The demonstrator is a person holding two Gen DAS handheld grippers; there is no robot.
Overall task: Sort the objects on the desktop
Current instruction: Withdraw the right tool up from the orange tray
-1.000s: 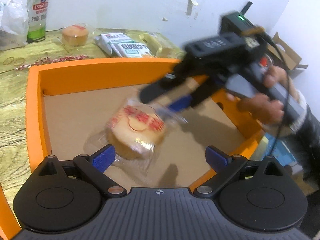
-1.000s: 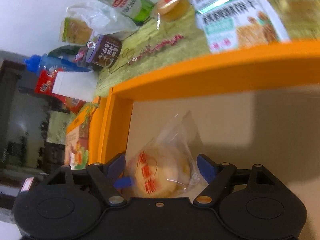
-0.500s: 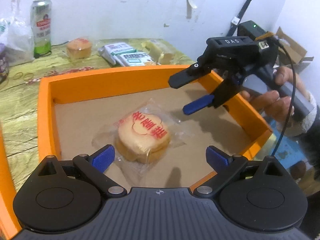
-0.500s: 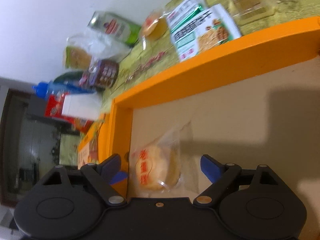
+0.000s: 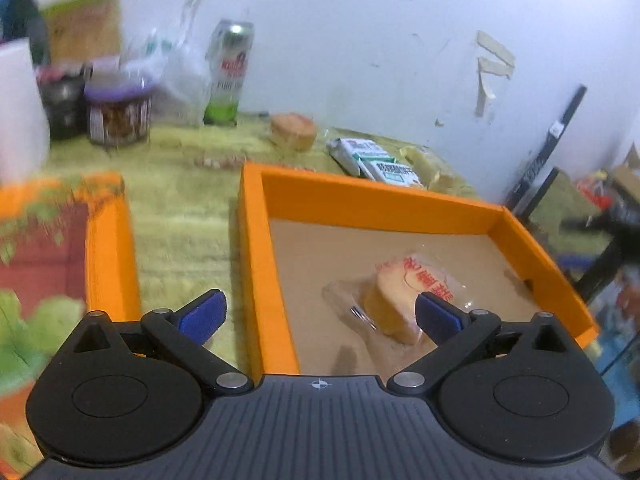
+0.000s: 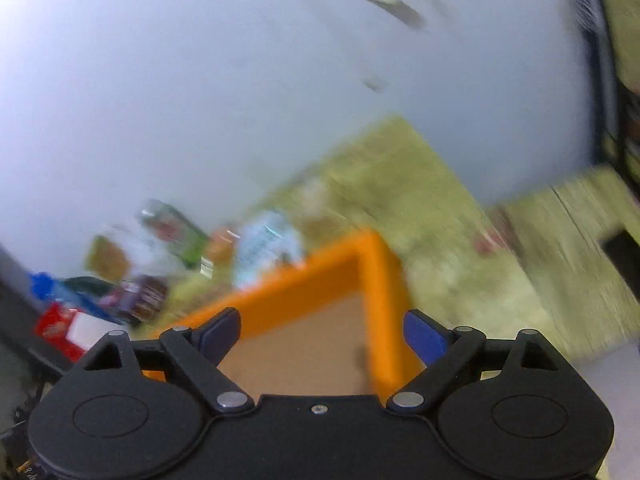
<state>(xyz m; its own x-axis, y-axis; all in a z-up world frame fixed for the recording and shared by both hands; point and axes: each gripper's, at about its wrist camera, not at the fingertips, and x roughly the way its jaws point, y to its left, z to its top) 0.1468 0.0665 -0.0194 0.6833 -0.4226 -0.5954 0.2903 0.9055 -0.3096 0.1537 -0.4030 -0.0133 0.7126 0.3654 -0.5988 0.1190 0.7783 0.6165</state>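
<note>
Worktop (image 5: 180,196), green-covered, carries an orange tray (image 5: 256,264). Wrapped cake (image 5: 400,300) lies alone on the tray floor, right of centre. Left gripper (image 5: 318,314) straddles the tray's left wall, jaws just widened and apart, empty. Right gripper (image 6: 322,330) hangs over a tray corner, jaws just widened, nothing between them; view blurred.

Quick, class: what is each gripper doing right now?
Left gripper: open, holding nothing, jaws just widened.
Right gripper: open, holding nothing, jaws just widened.
</note>
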